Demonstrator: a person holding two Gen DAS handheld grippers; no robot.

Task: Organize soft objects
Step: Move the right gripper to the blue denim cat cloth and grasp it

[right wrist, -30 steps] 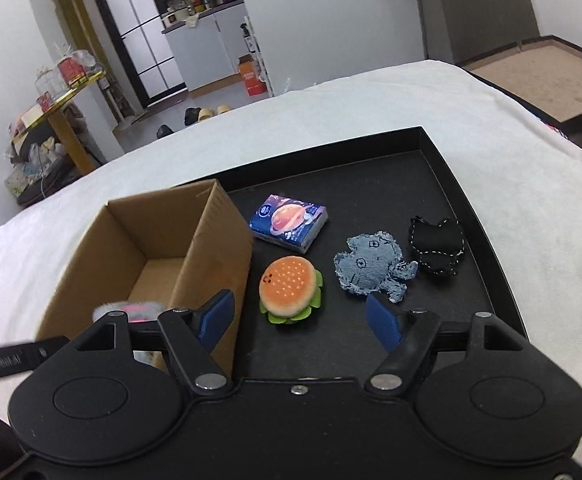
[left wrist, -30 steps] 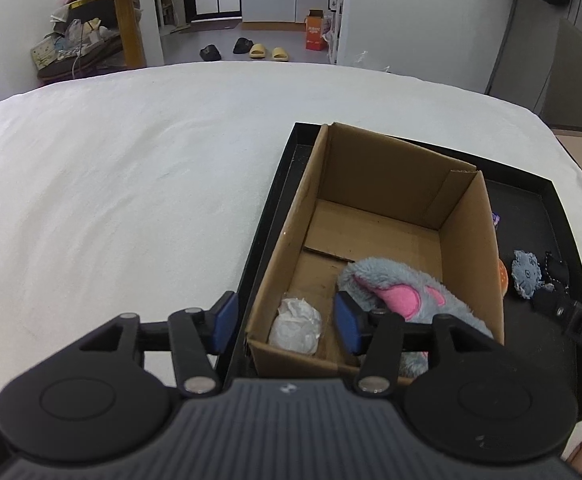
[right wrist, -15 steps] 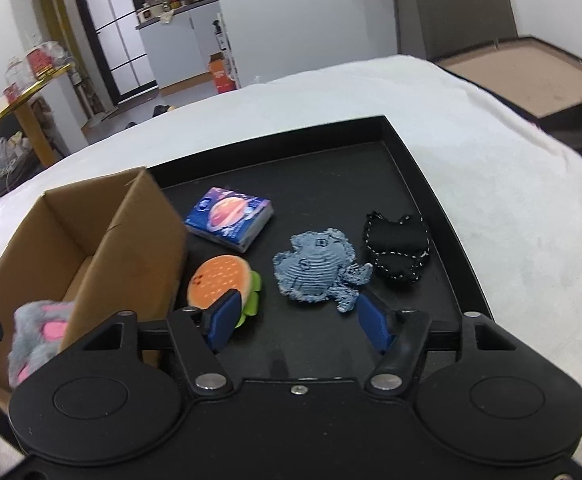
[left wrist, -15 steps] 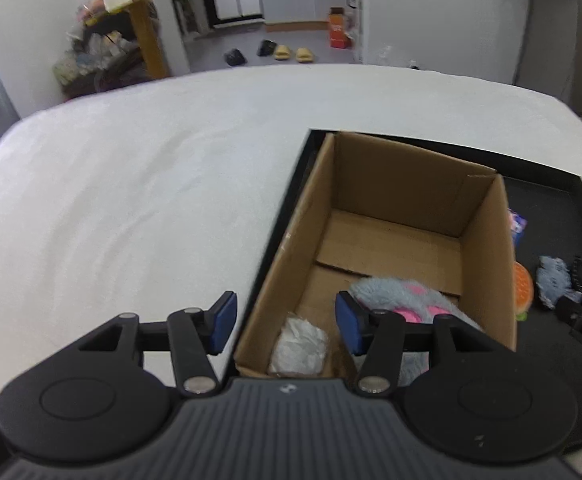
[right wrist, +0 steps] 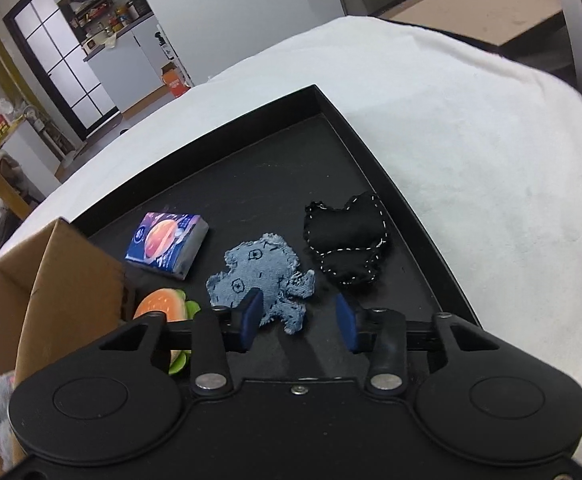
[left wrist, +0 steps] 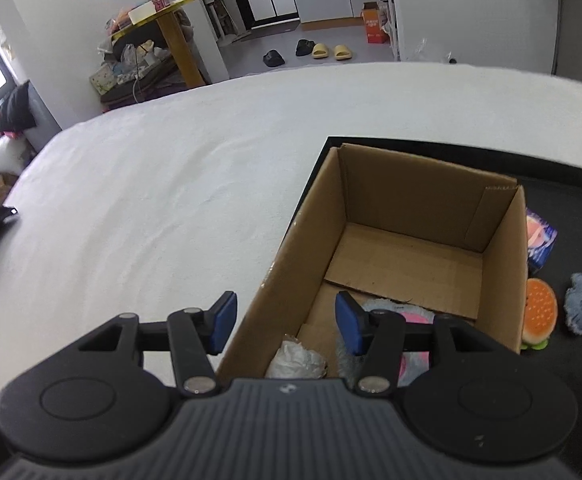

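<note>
Resting on white bedding [right wrist: 471,152]: black tray [right wrist: 375,152], then cardboard box [left wrist: 411,248] at nine o'clock, holding grey-pink plush [left wrist: 387,312]. Lying at twelve o'clock from right gripper [right wrist: 297,318], partly between its unclenched, just-narrowing jaws: denim toy [right wrist: 259,276], long axis running seven to one. Poised over box's near-left corner, released, grasping nothing: left gripper [left wrist: 287,322].
</note>
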